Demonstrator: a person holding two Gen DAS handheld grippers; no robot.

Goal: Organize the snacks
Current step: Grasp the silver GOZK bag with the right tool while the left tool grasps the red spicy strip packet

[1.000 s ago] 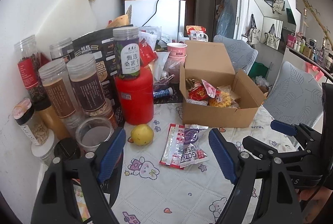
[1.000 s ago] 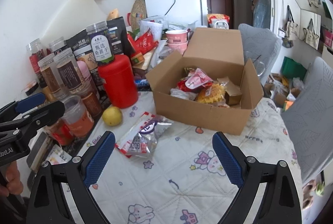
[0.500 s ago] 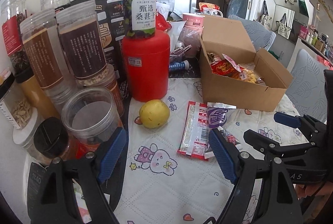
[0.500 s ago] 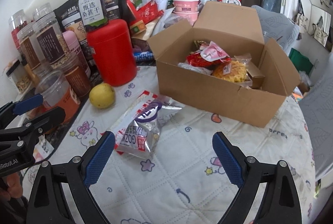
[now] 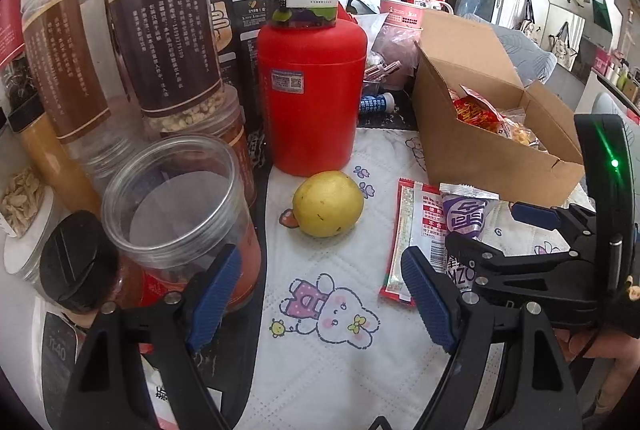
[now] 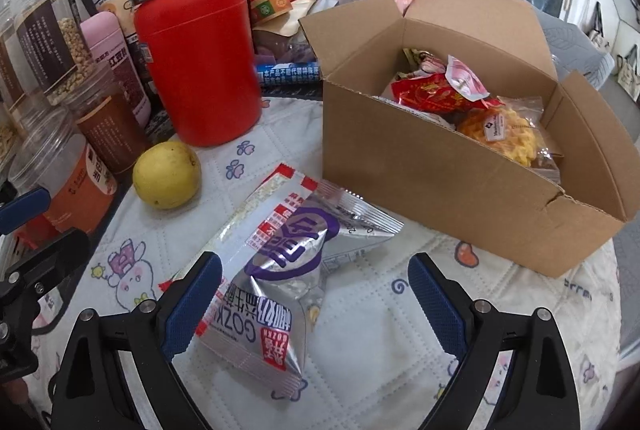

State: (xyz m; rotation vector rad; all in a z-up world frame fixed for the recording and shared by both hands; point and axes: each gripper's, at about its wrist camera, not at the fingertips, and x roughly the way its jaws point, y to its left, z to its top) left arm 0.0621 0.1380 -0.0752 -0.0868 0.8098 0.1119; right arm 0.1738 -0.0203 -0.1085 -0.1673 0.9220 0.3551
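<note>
My right gripper (image 6: 314, 300) hovers, jaws apart, over the silver snack packet (image 6: 280, 270) lying on the bench beside the cardboard box (image 6: 440, 182). My left gripper (image 5: 320, 294) is open too. The slick foil could slip from a shallow pinch.

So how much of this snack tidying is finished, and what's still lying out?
Done: several packets, a red one and a yellow one among them, already sit in the cardboard box. In hand: nothing yet; the right gripper is open around the silver snack packet, and the left gripper is open and empty. Left: that packet, the red-edged packet under it, and perhaps the lemon, all on the tablecloth.
</note>
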